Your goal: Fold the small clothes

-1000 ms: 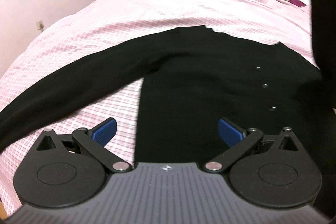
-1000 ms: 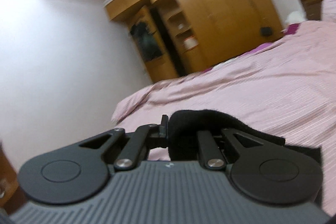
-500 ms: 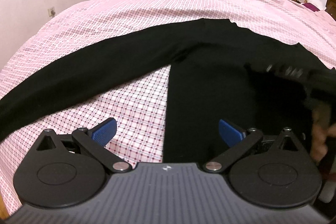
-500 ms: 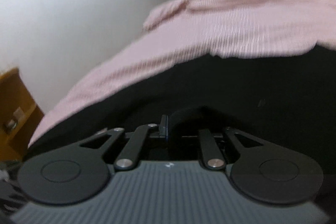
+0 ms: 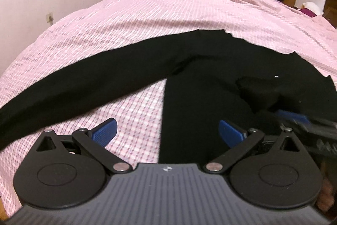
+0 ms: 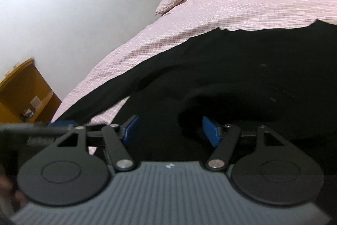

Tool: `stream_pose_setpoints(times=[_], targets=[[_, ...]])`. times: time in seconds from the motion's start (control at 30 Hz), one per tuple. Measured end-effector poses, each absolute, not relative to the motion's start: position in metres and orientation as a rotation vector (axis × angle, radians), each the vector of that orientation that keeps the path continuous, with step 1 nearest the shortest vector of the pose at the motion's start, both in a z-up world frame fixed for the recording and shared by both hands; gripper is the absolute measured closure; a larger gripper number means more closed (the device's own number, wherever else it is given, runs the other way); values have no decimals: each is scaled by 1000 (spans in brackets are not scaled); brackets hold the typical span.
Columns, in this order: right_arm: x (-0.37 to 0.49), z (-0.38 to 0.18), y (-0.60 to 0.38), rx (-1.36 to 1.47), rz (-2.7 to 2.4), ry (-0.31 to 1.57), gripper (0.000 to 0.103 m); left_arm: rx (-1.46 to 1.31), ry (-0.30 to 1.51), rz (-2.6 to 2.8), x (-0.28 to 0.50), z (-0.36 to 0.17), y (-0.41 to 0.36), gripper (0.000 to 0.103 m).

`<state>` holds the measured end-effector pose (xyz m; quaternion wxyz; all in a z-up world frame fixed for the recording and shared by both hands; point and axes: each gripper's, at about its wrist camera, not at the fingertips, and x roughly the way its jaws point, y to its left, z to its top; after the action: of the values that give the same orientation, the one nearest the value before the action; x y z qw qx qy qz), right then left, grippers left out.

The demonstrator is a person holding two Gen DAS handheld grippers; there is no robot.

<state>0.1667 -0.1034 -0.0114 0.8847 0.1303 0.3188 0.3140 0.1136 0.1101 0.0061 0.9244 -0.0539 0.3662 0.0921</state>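
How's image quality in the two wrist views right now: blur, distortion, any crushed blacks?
Left wrist view: strong fisheye bowing of the bed; black garment crushed to near-featureless; the right gripper is smeared at the right edge. Right wrist view: tilted, softer overall; checks on the bedcover blurred; garment folds barely readable; left gripper blurred at the left.

Dim indoor light, fisheye-bent edges, perhaps motion-blurred.
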Motion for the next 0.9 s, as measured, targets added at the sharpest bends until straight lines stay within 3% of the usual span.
stream_pose_setpoints(times=[0.5, 0.87, 0.9], targets=[[119, -9, -212, 249, 273, 600, 35, 81, 686, -53, 159, 17, 8, 0], [115, -49, -225, 295, 229, 611, 35, 207, 745, -149, 221, -38, -54, 0], [117, -49, -224, 292, 232, 608, 35, 197, 739, -153, 224, -41, -52, 4]])
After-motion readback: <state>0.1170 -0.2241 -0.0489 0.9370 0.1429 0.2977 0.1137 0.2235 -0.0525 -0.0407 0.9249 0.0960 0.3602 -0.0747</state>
